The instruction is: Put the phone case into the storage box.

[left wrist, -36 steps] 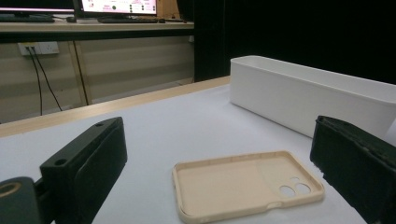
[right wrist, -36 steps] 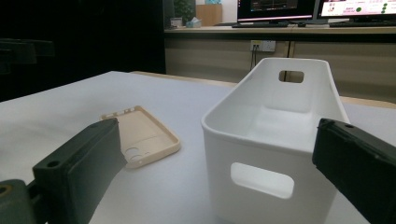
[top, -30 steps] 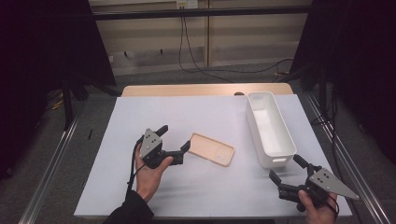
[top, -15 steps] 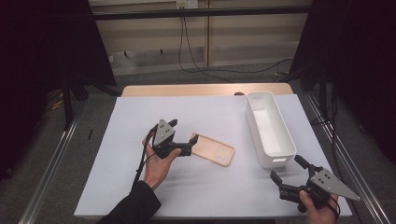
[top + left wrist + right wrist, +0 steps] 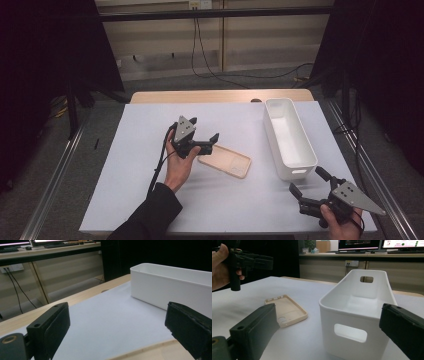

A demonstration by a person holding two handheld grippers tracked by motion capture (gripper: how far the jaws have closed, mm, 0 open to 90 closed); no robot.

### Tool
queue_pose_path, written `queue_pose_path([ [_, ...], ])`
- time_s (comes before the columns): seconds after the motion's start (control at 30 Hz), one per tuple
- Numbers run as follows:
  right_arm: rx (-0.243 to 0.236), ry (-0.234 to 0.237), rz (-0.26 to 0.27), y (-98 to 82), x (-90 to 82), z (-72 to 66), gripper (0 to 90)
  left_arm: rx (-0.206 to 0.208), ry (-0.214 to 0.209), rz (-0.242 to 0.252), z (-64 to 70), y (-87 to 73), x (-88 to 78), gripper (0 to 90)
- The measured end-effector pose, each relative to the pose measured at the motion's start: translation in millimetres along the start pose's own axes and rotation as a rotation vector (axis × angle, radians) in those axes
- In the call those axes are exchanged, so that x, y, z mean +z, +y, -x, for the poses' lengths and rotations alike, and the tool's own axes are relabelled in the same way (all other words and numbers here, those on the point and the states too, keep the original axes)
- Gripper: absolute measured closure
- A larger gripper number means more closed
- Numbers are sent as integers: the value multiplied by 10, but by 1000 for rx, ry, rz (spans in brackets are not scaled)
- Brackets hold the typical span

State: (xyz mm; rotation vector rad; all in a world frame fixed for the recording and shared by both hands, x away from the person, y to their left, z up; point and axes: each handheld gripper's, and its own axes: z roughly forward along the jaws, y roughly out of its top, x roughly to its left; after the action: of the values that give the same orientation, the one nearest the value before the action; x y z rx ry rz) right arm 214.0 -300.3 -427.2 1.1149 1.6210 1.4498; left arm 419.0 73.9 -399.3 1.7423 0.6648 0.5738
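Risk: my left gripper [image 5: 202, 142], jaws spread wide and empty, is hovering at the near end of the case [image 5: 227, 160], which is lying flat on the table [image 5: 125, 170] beside the bin [image 5: 289, 137]; a shallow approach is likely pushing it away instead of pinching it. My right gripper [image 5: 309, 189] is idling low at the table's near edge, jaws likewise apart.

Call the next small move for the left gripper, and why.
Probably lower the left gripper onto the near end of the phone case and close. Its jaws stand open just above that end, the case lies flat and untouched on the table, and the right gripper idles open near the bin.
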Motion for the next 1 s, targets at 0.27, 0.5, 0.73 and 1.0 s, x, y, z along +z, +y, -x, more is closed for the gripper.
queue_pose_path([
  [0.27, 0, 3, -2, -2, -4, -2, 9, 5, -17, 12, -23, 28, 181, 45],
  [0.5, 1, 5, -7, -5, -3, -6, 9, 33, -14, 8, 2, 44, 315, 79],
  [0.73, -1, 15, -8, -7, -6, -9, 9, 25, -21, -17, 17, 5, 359, 279],
  [1.0, -2, 17, -3, -5, -10, -19, 8, -30, -77, -34, -13, 18, 377, 546],
])
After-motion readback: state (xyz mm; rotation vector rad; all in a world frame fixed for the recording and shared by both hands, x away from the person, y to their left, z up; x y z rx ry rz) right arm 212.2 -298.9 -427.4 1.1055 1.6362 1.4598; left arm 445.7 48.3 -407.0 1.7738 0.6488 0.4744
